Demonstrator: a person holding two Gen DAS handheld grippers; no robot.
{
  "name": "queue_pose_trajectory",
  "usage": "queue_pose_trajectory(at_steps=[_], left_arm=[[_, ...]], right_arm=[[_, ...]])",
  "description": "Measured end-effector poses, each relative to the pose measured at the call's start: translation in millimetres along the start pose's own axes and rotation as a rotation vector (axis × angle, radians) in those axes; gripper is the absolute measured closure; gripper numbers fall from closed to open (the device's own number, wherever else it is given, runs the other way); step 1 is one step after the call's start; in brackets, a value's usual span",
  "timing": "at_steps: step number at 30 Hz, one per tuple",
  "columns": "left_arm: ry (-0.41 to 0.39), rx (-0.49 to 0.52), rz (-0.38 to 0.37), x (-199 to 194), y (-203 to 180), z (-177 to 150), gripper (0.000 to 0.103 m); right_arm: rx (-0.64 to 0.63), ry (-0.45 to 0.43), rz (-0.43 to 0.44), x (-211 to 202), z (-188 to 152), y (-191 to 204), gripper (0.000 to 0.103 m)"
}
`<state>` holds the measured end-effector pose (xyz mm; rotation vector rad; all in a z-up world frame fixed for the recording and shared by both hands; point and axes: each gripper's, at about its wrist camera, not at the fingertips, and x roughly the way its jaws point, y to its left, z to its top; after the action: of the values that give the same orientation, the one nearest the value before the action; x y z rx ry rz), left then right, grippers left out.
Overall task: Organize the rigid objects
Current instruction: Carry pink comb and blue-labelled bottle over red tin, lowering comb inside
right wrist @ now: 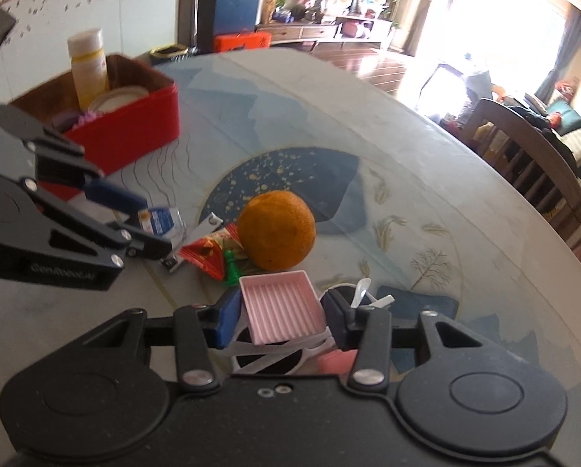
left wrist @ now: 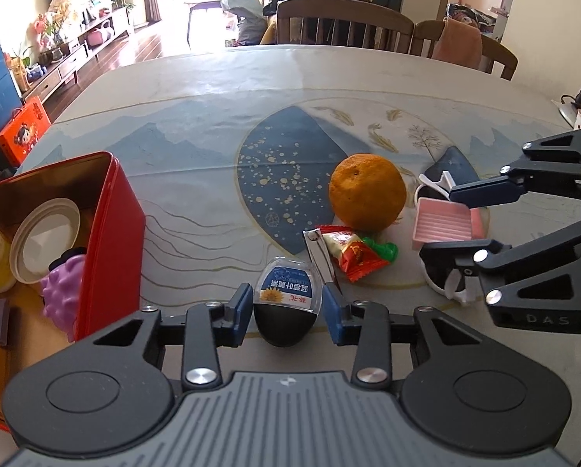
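A round dining table [left wrist: 197, 89] under a pale cloth printed with blue mountains and fish is seen in a sunlit living room, wooden chairs behind it. Between the blue pads of the left gripper [left wrist: 286, 307] a small egg-shaped case, black below with a clear domed lid and a blue label [left wrist: 288, 303], is bracketed; the pads appear to press its sides, so it is judged pinched. The case looks hard, light and smooth, and a slip from its curved sides can be expected; a hold across the widest part is advised. The right gripper [right wrist: 282, 317] is seen closed on a shallow ribbed pink plastic tray [right wrist: 280, 309], which lies over a white-framed black object [right wrist: 267, 358]. The tray is judged stiff and light, best taken by its opposite walls. Beside them lie an orange tangerine [left wrist: 366, 192], a red sweet wrapper [left wrist: 348, 253] and a nail clipper [left wrist: 321, 253]. An open red tin box [left wrist: 111, 241], partly filled, stands at the left as the likely destination.
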<state>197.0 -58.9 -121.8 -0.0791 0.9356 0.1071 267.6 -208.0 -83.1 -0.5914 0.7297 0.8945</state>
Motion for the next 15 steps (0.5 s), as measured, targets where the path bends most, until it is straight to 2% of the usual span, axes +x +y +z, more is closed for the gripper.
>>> queue_pose_trajectory(at_steps=[15], left_arm=[[-0.026, -0.042, -0.019, -51, 9, 0, 0.065]], right_arm=[[0.102, -0.095, -0.01, -58, 7, 28, 0.057]])
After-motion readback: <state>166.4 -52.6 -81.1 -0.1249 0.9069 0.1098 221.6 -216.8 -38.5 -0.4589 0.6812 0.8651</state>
